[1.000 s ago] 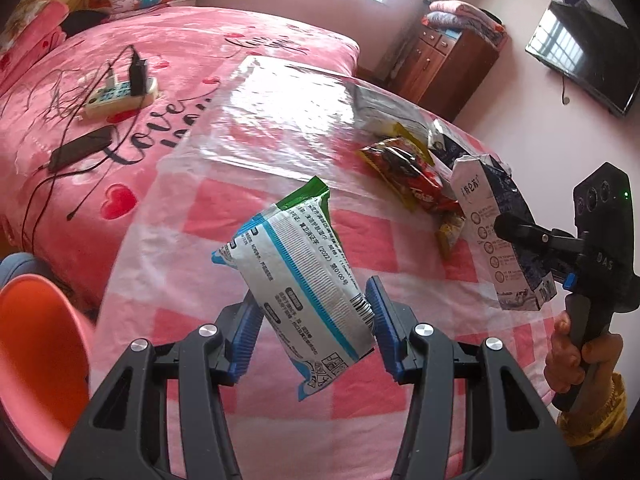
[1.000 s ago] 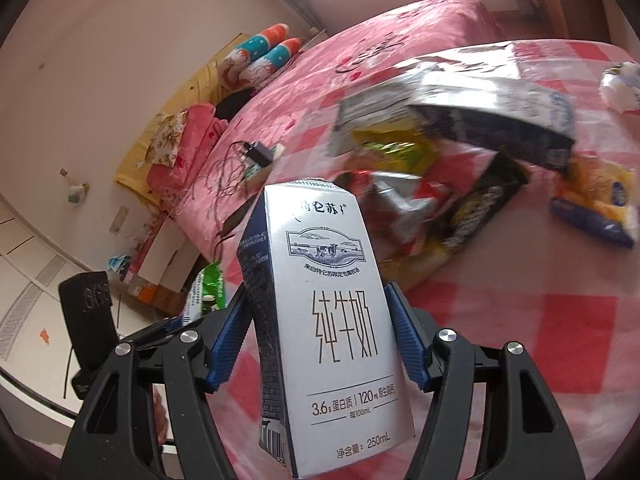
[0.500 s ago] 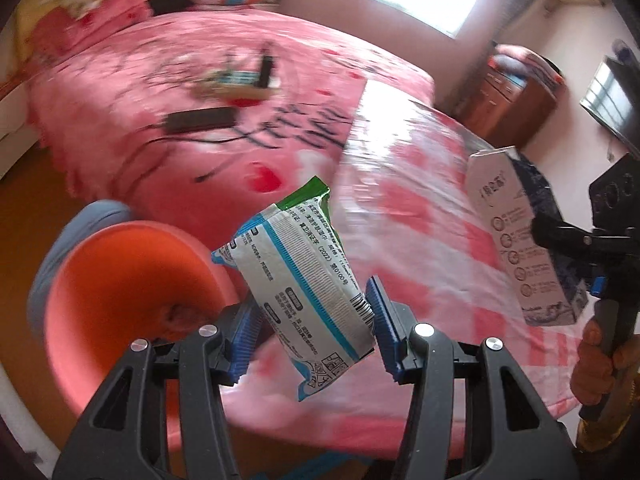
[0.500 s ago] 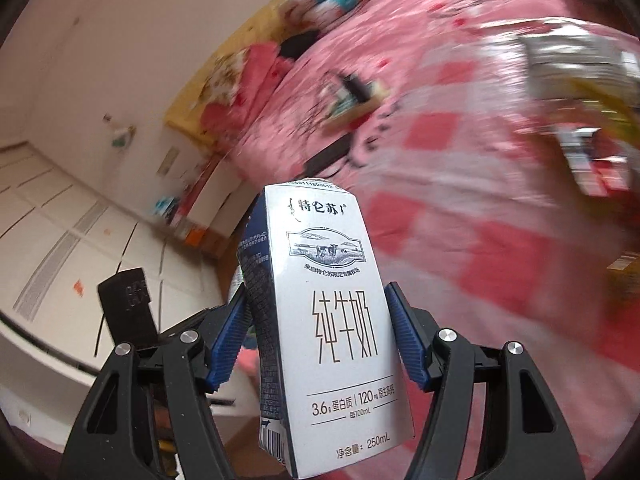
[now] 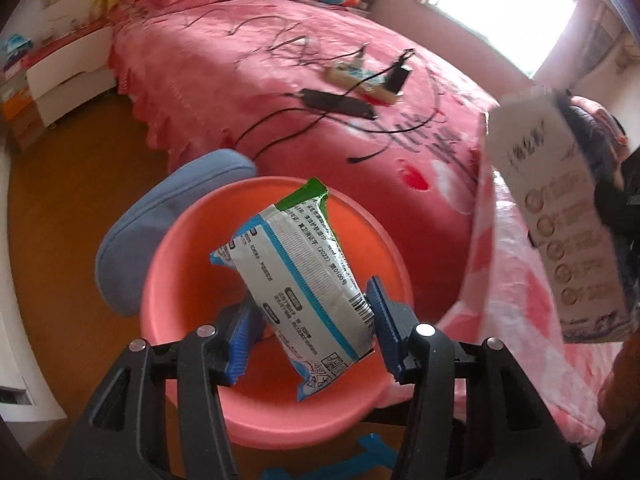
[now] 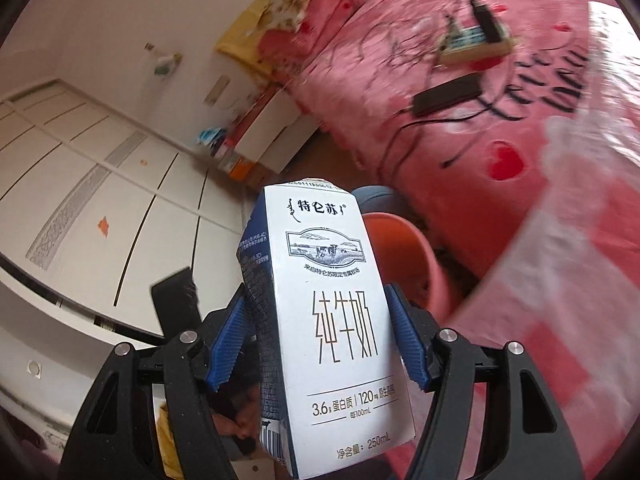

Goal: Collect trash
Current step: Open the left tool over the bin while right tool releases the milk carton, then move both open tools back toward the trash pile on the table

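While the left tool point(image 5: 310, 332) hangs above the round salmon-pink plastic bin point(image 5: 192, 264), its blue ribbed pads are clamped on the lower part of a crinkled white snack wrapper with blue stripes and a green top edge point(image 5: 298, 276). The wrapper tilts, its green end pointing up and away, and in the left wrist view it lies wholly within the outline of the bin's open mouth, clear of the rim. A pale blue oval cushion point(image 5: 160, 216) sits just beside the bin on the brown wooden floor point(image 5: 68, 208).

The right tool point(image 6: 316, 350) is closed on a white and dark blue milk carton with black Chinese lettering and a cow picture point(image 6: 332, 320), held upright with one pad on each narrow side. In the left wrist view the same carton point(image 5: 560, 216) shows at the right edge, above the pink and white checked tablecloth under clear plastic on the table point(image 5: 516, 292), beside the bin and not over it. In the right wrist view part of the bin point(image 6: 404, 248) shows behind the carton, between it and the table edge.

Behind the bin stands a bed with a pink heart-printed cover point(image 5: 248, 80). On it lie a cream power strip with a black plug point(image 5: 372, 76), a flat black adapter point(image 5: 336, 102) and loose black cables point(image 5: 280, 136). White wardrobe doors point(image 6: 92, 176) fill the left of the right wrist view.
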`<state>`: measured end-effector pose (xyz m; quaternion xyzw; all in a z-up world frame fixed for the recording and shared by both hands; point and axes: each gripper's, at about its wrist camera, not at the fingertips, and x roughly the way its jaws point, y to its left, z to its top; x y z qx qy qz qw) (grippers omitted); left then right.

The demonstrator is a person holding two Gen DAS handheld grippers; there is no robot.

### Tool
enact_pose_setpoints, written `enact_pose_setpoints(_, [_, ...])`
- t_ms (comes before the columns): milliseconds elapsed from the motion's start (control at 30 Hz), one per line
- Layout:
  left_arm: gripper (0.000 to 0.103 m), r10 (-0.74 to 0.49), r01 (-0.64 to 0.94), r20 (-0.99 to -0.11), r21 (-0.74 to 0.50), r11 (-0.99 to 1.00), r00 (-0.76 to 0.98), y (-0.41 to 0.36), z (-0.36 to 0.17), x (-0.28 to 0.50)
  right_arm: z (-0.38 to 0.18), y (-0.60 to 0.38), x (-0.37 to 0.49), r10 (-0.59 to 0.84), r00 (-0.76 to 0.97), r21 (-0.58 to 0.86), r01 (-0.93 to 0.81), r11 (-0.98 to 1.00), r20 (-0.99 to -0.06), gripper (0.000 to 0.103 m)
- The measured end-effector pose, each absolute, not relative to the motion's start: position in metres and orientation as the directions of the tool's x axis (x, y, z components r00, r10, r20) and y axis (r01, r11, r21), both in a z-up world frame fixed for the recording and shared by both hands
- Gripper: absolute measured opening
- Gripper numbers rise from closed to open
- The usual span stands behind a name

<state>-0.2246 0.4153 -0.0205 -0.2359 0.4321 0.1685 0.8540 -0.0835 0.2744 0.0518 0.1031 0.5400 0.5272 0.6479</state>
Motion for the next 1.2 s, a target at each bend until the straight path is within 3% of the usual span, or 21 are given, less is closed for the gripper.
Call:
enact_pose_setpoints(133, [0.070, 0.129, -0.546, -0.833, -0.228, 0.807, 0.538, 0.428, -0.035, -0.234, 0.039, 0.292, -0.083, 0.782, -0.124, 0.691, -0.565, 0.450, -0.611, 0.084])
enact_pose_setpoints(200, [0.078, 0.149, -0.559, -0.829, -0.220, 0.800, 0.540, 0.430, -0.035, -0.239, 0.033, 0.291, -0.082, 0.784, -0.124, 0.703, -0.541, 0.461, -0.609, 0.084])
enact_pose_setpoints(500, [0.086, 0.224, -0.527, -0.764, -0.173, 0.832, 0.605, 0.426, -0.021, -0.244, 0.037, 0.229, -0.073, 0.757, 0.070, 0.623, -0.520, 0.583, -0.650, 0.086])
enact_pose_setpoints(700, [0.087, 0.219, -0.478, -0.681, -0.216, 0.852, 0.698, 0.412, -0.005, -0.243, 0.043, 0.187, -0.073, 0.745, 0.179, 0.591, -0.503, 0.631, -0.642, 0.089])
enact_pose_setpoints(867, [0.087, 0.205, -0.444, -0.663, -0.212, 0.871, 0.720, 0.395, 0.002, -0.233, 0.042, 0.164, -0.080, 0.732, 0.237, 0.560, -0.510, 0.653, -0.638, 0.090])
enact_pose_setpoints(1200, [0.087, 0.096, -0.358, -0.742, -0.203, 0.911, 0.664, 0.350, 0.003, -0.204, 0.044, 0.112, -0.089, 0.727, 0.366, 0.550, -0.482, 0.682, -0.581, 0.095])
